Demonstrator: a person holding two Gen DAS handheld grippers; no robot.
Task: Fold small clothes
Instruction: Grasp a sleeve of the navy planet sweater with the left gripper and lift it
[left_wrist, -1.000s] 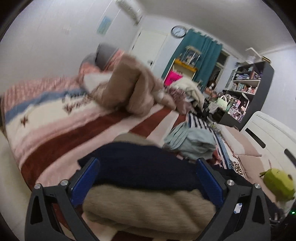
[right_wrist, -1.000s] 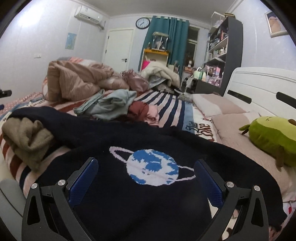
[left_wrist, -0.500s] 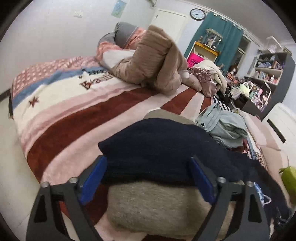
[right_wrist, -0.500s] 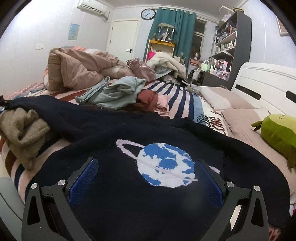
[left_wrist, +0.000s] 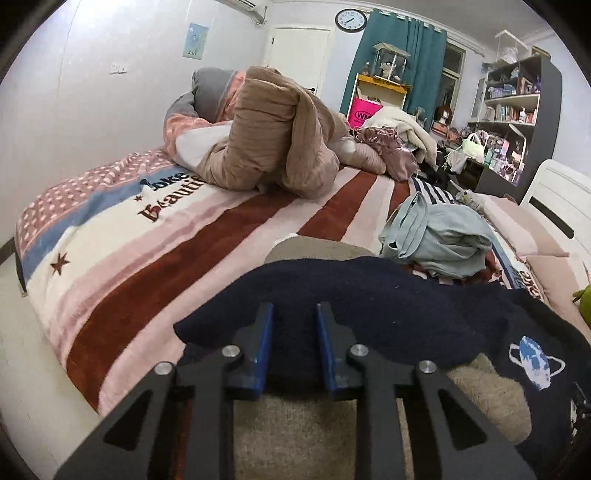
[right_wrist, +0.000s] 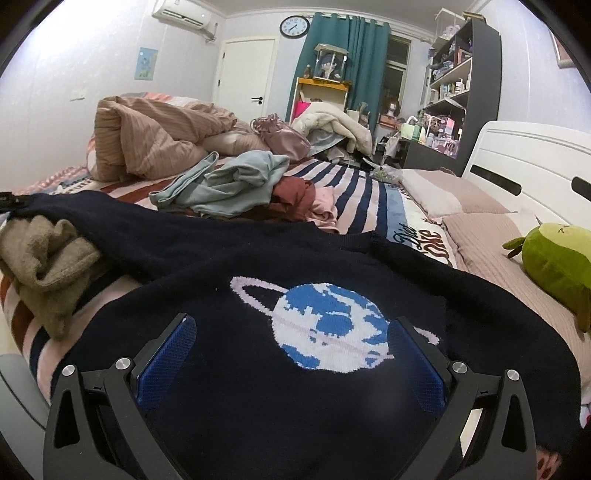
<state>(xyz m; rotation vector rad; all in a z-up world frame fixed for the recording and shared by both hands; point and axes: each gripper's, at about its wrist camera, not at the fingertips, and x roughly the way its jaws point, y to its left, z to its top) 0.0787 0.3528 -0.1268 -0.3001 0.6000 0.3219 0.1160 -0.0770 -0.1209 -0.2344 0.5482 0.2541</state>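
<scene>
Left jaws pinch navy sweater (left_wrist: 369, 302) sleeve end; right jaws spread over planet motif; sleeve stretches leftward.

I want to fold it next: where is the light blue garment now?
The light blue garment lies crumpled mid-bed, beyond the navy sweater, beside red clothes.

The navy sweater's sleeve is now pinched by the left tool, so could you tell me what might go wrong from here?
1. The navy sweater drapes over a tan garment; pulling with the left tool may drag that along.
2. The right tool is open over the planet motif, so the body could shift.
</scene>
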